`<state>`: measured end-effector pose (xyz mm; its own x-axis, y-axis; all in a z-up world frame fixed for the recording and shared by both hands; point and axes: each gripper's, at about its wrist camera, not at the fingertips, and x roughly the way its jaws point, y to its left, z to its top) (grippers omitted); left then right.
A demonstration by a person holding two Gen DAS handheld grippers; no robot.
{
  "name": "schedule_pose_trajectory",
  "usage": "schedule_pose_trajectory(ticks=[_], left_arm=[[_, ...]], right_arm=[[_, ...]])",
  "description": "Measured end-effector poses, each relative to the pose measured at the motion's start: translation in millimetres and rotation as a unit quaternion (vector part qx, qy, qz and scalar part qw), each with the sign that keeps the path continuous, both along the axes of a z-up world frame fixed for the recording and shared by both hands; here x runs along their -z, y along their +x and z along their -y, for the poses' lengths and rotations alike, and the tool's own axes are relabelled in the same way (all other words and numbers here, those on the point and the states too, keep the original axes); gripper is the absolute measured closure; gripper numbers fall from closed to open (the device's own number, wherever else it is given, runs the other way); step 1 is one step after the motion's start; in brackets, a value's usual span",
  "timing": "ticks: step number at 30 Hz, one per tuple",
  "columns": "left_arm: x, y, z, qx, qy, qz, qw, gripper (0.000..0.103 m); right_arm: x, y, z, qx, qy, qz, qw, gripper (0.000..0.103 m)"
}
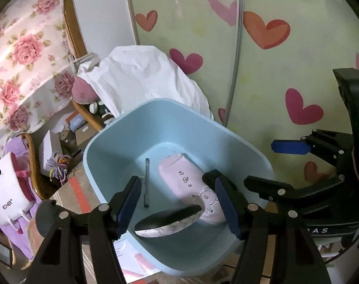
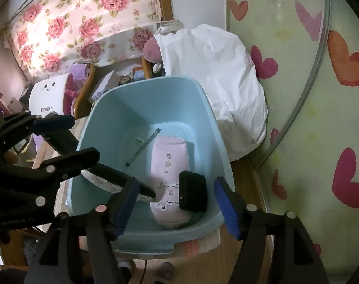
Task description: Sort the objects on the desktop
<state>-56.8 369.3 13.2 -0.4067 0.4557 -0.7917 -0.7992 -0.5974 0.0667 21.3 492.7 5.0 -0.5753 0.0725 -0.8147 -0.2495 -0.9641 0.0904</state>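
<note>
Both my grippers hover over the blue bin with fingers spread and nothing pinched. Left to right inside: pen, oval mirror-like thing under my left gripper, pink pouch – long axes running near to far. Only the right view shows a black case, looks airborne, just ahead of my right gripper.

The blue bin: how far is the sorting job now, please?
Already in the blue bin: a pen and a pink pouch. A black box and a flat oval object appear just released between the open right gripper and left gripper. What remains outside to sort cannot be seen.
</note>
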Motion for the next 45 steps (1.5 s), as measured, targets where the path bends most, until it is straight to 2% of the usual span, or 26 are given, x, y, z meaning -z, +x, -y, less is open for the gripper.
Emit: schedule_pose_trajectory(ticks=[17, 29, 34, 35, 37, 41, 45], left_arm=[[-55.9, 28.3, 41.1, -0.012, 0.016, -0.042, 0.9989, 0.034], [-85.4, 49.5, 84.5, -0.050, 0.028, -0.064, 0.9963, 0.034], [-88.2, 58.2, 109.2, -0.097, 0.032, -0.072, 0.9922, 0.034], [-86.1, 59.2, 115.9, -0.112, 0.030, -0.069, 0.9909, 0.034], [-82.5, 61.4, 127.0, -0.136, 0.028, -0.066, 0.9881, 0.034], [-79.6, 70.4, 156.9, -0.193, 0.025, -0.071, 0.9783, 0.034], [-77.2, 77.8, 188.8, -0.240, 0.023, -0.069, 0.9681, 0.034]], right_arm=[[-60.1, 32.4, 16.1, 0.009, 0.014, -0.029, 0.999, 0.027], [-96.9, 65.4, 30.1, 0.022, 0.028, -0.045, 0.998, 0.027], [-98.2, 74.2, 37.9, 0.011, 0.014, -0.047, 0.999, 0.027], [-97.1, 75.0, 40.9, 0.011, 0.016, -0.047, 0.999, 0.025], [-95.7, 75.9, 48.5, 0.009, 0.020, -0.048, 0.999, 0.016], [-93.8, 72.8, 66.2, -0.012, 0.003, -0.066, 0.998, 0.016], [-92.7, 64.8, 90.6, -0.029, 0.013, -0.072, 0.997, 0.016]])
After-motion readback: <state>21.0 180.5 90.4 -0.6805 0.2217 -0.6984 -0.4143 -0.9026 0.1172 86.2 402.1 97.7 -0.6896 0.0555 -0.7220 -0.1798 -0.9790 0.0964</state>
